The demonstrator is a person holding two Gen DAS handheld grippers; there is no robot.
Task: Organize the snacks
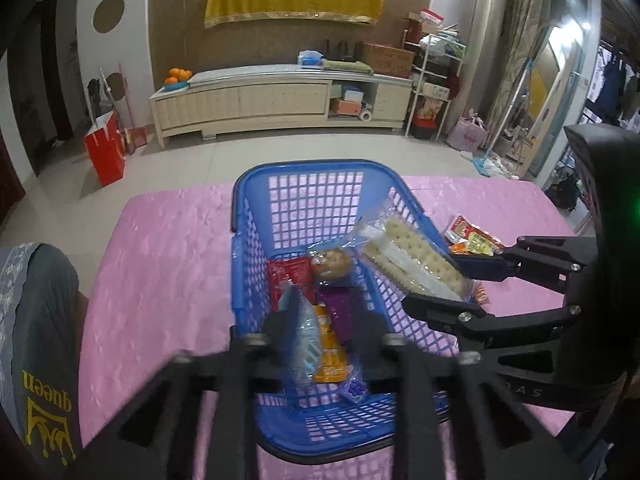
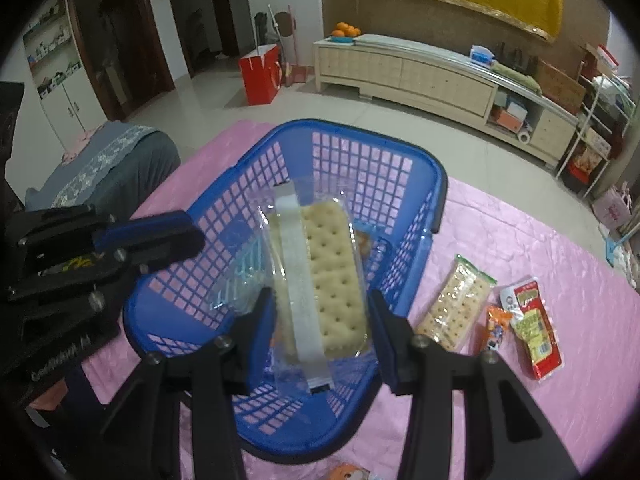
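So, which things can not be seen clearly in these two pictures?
- Left wrist view: the blue packet between the left hand-held gripper fingers is motion-blurred; whether the pads grip it is unclear.
- Right wrist view: the cracker pack in the right hand-held gripper hides most of the basket contents.
- Right wrist view: an orange snack is cut off by the bottom edge.
- Both views: packet labels are too small to read.

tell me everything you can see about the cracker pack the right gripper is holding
The cracker pack is a long clear plastic wrapper showing pale square crackers with rows of pinholes and a white seam strip down its length. The right gripper has its jaws closed on the pack's near end, one on each side. The pack hangs tilted above the blue basket, its far end over the basket's inside. Nothing else visibly touches it.
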